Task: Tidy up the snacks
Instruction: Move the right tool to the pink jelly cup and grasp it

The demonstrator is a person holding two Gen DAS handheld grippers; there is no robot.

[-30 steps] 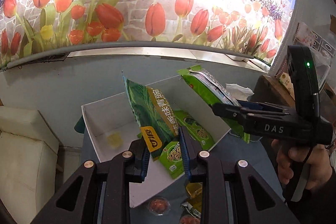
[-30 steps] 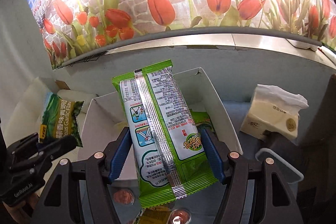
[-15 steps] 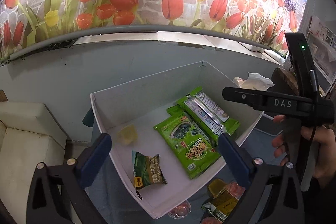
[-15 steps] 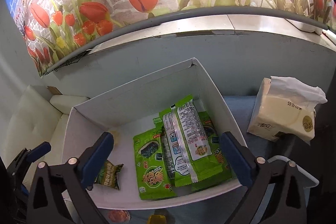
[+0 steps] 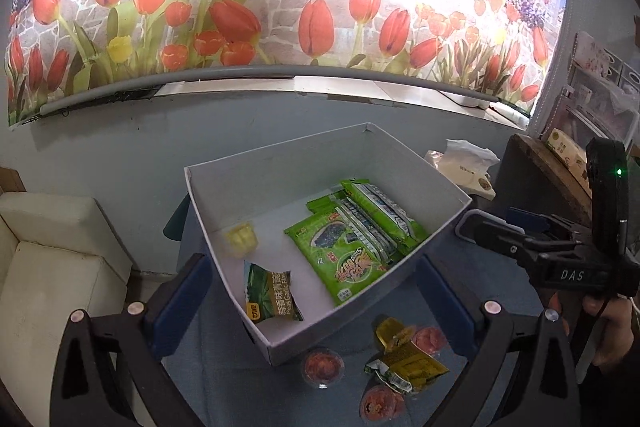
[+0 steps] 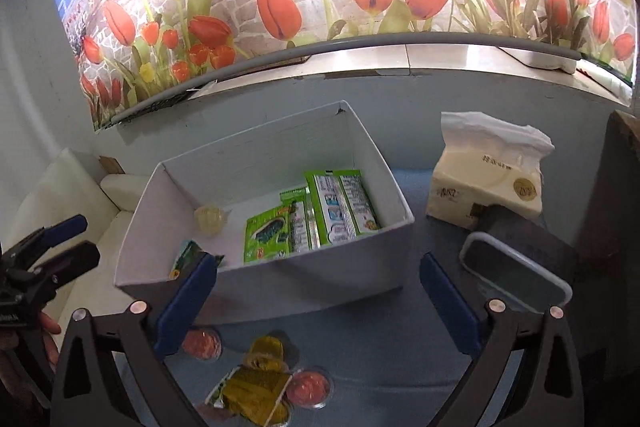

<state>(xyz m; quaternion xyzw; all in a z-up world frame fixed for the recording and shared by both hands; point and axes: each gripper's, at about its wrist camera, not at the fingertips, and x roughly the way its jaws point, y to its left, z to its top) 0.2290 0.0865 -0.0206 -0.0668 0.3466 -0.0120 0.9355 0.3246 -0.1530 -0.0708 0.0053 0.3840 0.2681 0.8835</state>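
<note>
A white box [image 5: 436, 239] [image 6: 280, 275] stands on the blue table. In it lie several bright green snack packs [image 5: 352, 239] [image 6: 312, 215], a small dark green pea packet [image 5: 270, 293] [image 6: 188, 259] and a yellow jelly cup [image 5: 242, 237] [image 6: 210, 219]. In front of the box lie red jelly cups [image 5: 322, 365] [image 6: 202, 343], a yellow jelly cup [image 5: 390, 331] [image 6: 266, 347] and a yellow-green packet [image 5: 408, 367] [image 6: 252, 393]. My left gripper [image 5: 312, 301] is open and empty, above the box's near edge. My right gripper [image 6: 318, 301] is open and empty, just before the box; it also shows in the left wrist view [image 5: 540, 251].
A tissue pack [image 6: 488, 179] [image 5: 464, 167] stands right of the box. A phone [image 6: 516, 277] lies at the right. A cream sofa [image 5: 52, 263] is at the left. A dark wooden cabinet [image 5: 552, 187] stands at the far right. The tulip wall is behind.
Both grippers opened and let go: the pea packet and the long green pack now lie in the box. Both grippers have drawn back from the box.
</note>
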